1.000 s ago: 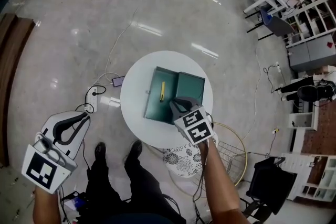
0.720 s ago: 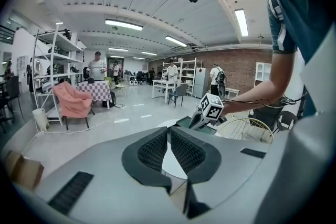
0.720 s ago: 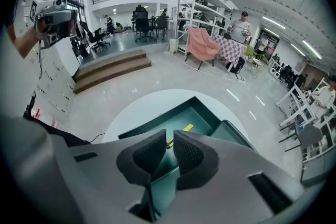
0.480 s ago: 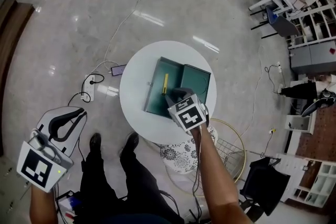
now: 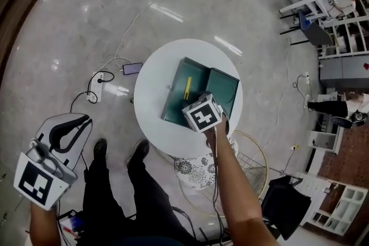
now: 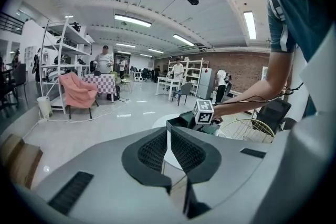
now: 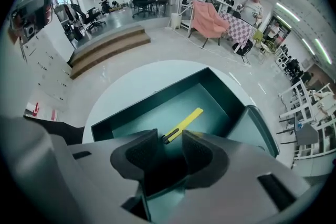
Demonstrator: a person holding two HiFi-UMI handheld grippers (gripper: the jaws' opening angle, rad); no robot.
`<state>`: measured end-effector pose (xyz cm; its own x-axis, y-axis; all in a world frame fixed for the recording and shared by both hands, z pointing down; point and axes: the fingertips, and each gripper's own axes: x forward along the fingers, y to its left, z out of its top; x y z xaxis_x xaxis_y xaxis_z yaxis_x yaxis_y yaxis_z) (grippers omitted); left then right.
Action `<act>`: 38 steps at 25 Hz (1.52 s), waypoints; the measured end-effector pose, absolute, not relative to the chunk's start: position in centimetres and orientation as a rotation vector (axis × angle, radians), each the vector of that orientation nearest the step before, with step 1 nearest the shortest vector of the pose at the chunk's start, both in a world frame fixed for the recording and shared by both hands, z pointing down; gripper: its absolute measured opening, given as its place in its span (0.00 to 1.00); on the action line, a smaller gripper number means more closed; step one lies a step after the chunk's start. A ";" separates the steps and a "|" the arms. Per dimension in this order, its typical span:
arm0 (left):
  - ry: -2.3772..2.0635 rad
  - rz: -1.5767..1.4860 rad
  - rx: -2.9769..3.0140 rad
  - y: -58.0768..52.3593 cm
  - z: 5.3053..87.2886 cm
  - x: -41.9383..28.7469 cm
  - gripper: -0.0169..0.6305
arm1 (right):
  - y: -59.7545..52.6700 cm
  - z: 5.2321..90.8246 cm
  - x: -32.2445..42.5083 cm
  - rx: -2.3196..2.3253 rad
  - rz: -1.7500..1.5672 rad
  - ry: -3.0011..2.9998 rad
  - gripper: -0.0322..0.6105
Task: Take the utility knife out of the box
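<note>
Standing on a round white table (image 5: 151, 80), the green box (image 5: 174, 103) is open. Overhead, a marker cube (image 5: 203, 114) hides the jaws of the right gripper (image 7: 169, 137). Only its own view shows them: they have just opened wide and press on nothing. The left gripper (image 6: 168, 131), off beside the table, is pinched to an empty slit. The yellow utility knife (image 7: 185, 122) lies on the box floor, its dark end between the right jaws.
</note>
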<state>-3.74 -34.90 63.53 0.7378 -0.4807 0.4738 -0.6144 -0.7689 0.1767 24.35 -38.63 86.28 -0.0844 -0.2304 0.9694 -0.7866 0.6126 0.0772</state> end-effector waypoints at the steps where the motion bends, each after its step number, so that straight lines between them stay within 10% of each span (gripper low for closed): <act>1: -0.854 0.583 2.612 -34.8 64.0 -3.7 0.08 | -38.5 86.8 24.6 0.861 0.595 -1.617 0.29; 38: -0.974 0.483 2.534 -35.3 65.3 -14.4 0.08 | -38.4 88.9 22.1 0.901 0.930 -1.388 0.11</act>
<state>-14.36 -35.28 65.32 0.7004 -0.5598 0.4429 -0.6912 -0.6866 0.2253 22.09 -38.37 88.94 -0.0233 0.0051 0.9997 -0.9225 0.3852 -0.0235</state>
